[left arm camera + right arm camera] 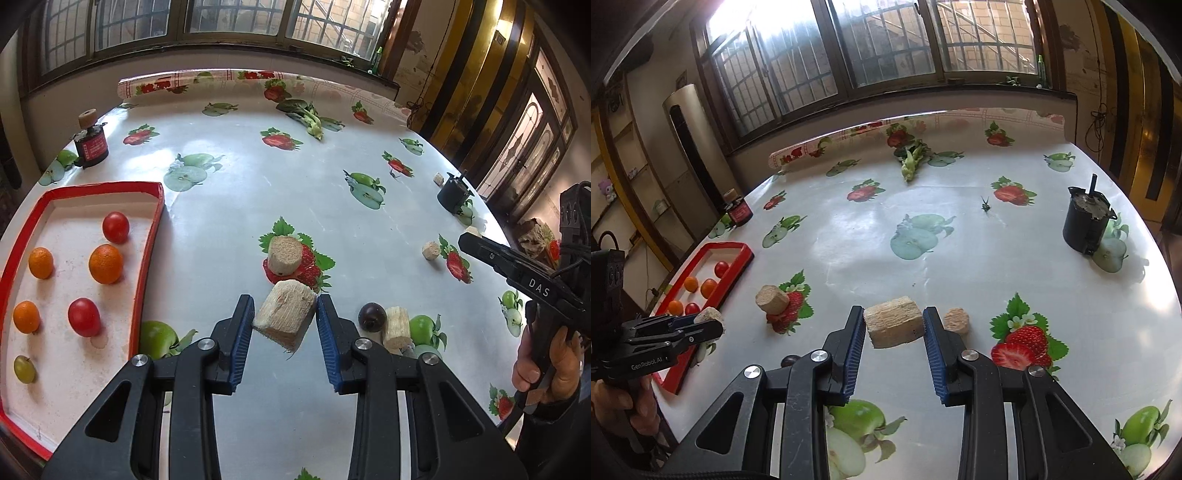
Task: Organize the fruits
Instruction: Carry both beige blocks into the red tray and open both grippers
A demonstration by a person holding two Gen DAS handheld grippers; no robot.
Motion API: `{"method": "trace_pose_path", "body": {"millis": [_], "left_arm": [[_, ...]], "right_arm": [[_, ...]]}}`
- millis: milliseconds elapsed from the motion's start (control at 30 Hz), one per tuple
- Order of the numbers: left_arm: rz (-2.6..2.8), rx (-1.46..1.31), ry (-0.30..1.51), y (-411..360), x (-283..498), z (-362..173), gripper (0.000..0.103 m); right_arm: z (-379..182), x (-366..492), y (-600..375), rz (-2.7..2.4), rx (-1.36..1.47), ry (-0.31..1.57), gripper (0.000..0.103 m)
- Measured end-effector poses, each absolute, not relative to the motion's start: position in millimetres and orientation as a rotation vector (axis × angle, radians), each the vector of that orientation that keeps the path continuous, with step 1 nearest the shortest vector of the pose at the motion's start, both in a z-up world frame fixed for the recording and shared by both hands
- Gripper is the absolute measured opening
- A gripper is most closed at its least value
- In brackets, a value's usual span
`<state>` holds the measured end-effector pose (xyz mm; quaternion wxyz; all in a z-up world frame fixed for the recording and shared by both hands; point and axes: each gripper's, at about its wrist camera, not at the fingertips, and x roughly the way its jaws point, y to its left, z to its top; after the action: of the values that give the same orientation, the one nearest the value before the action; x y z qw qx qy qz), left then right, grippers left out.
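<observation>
My left gripper is shut on a pale fibrous chunk held just above the fruit-print tablecloth. To its left lies a red tray with two tomatoes, three oranges and a green grape. My right gripper is shut on a second pale chunk, also off the table. A round chunk, a dark plum and another chunk lie on the cloth. The left gripper also shows at the left edge of the right wrist view.
A black cylinder stands at the right. A dark red jar stands behind the tray, and a leafy green vegetable lies at the back. Two small chunks lie on the cloth. A person's hand grips the right tool.
</observation>
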<state>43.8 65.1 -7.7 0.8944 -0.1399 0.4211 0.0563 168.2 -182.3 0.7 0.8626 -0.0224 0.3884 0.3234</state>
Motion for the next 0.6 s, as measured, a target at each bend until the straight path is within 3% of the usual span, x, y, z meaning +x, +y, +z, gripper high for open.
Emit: {"method": "trace_pose_path", "body": {"millis": [600], "left_arm": [[0.273, -0.341, 0.75, 122, -29, 29, 0.032]], "right_arm": [[24, 116, -97, 0.902, -0.063, 0.783, 0.033]]}}
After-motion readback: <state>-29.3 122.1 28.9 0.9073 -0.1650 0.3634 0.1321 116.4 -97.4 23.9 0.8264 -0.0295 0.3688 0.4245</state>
